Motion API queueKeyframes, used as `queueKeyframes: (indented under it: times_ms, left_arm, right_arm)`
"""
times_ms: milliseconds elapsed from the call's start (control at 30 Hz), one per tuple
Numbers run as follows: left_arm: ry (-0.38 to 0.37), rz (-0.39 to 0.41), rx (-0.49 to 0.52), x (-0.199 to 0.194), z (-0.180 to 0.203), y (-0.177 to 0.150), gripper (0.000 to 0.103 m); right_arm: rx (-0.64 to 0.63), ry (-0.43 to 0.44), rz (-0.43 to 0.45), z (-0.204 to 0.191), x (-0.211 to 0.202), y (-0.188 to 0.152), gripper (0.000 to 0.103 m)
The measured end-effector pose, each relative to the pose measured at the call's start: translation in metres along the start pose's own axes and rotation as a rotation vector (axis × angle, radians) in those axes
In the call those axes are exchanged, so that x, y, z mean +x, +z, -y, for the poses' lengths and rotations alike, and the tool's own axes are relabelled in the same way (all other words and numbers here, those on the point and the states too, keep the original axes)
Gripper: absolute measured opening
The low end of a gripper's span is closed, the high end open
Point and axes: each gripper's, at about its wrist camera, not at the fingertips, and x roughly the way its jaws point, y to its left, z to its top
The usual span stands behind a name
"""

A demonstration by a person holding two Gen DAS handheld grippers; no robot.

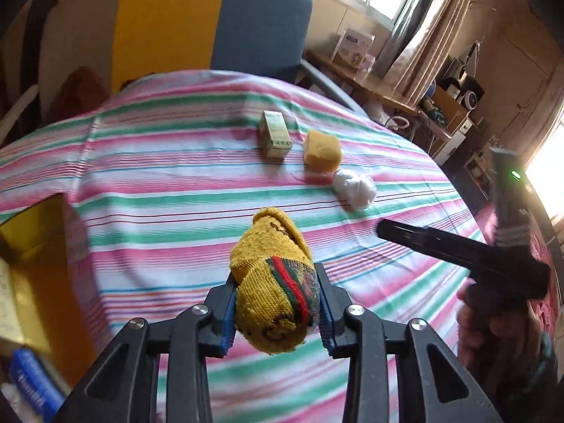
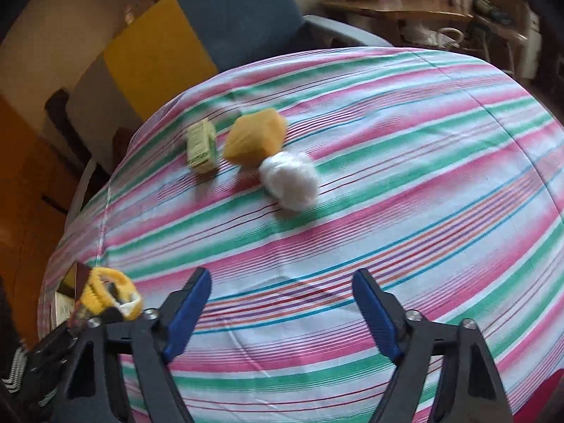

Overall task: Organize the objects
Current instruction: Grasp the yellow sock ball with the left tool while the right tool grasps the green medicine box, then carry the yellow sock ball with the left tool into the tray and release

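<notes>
Left tongs [image 1: 276,312]: jaws closed on a rolled yellow sock [image 1: 275,282] with a red-and-green band, gripped across the banded end between the blue pads [image 1: 227,320]. The sock's free end sticks out ahead of the tips and is lifted clear of the striped cloth [image 1: 158,183].

Right tongs [image 2: 282,312]: jaws wide apart, nothing between them, blue pads [image 2: 187,313] facing only the cloth [image 2: 405,162]. In the left view the right tongs [image 1: 384,229] show as a black bar just right of the sock, with the holding hand [image 1: 493,324] below it, blurred.

Left of the left tongs, at the cloth's edge: a gold-lined box [image 1: 31,246], open side toward the camera; below it something blue [image 1: 30,384], too blurred to name. In the right view the same group sits just left of the right tongs: the sock [image 2: 109,294] and the box [image 2: 75,276], both smeared.

Ahead and to the right of the left tongs, well apart from the sock: a white wad [image 1: 354,187]. Just beyond it a yellow sponge [image 1: 322,151], and left of that a small green carton [image 1: 276,139]. In the right view these lie ahead and left of the open jaws: wad [image 2: 290,179] nearest, touching the sponge [image 2: 255,139], carton [image 2: 201,148] close beside the sponge.

Past the far cloth edge: a blue chair [image 1: 261,24].
</notes>
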Motion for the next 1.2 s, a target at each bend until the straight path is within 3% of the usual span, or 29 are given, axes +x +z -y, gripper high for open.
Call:
queueKeyframes:
  times_ms: [133, 333, 467, 633, 667, 700, 933, 1200]
  left_arm:
    - [0.009, 0.043, -0.004, -0.028, -0.013, -0.004, 0.037]
    - [0.013, 0.086, -0.045, -0.057, -0.034, -0.004, 0.037]
    - [0.030, 0.090, -0.089, -0.067, -0.053, -0.009, 0.037]
    - [0.049, 0.095, -0.134, -0.074, -0.073, -0.013, 0.037]
    - [0.052, 0.098, -0.140, -0.076, -0.076, -0.013, 0.037]
    - [0.054, 0.102, -0.142, -0.077, -0.077, -0.013, 0.037]
    - [0.077, 0.126, -0.144, -0.086, -0.080, -0.020, 0.037]
    - [0.148, 0.144, -0.130, -0.105, -0.077, -0.039, 0.037]
  right_arm:
    - [-0.138, 0.013, -0.007, -0.041, 0.009, 0.013, 0.068]
    - [-0.268, -0.035, 0.047, -0.098, 0.047, 0.076, 0.067]
    - [-0.328, -0.131, 0.031, -0.127, 0.094, 0.116, 0.067]
    - [-0.347, -0.240, -0.060, -0.130, 0.155, 0.134, 0.064]
    - [-0.358, -0.260, -0.080, -0.131, 0.165, 0.133, 0.058]
    - [-0.367, -0.261, -0.104, -0.131, 0.170, 0.132, 0.030]
    - [-0.504, -0.187, -0.116, -0.139, 0.137, 0.087, 0.030]
    - [-0.555, -0.104, -0.200, -0.111, 0.081, 0.008, 0.030]
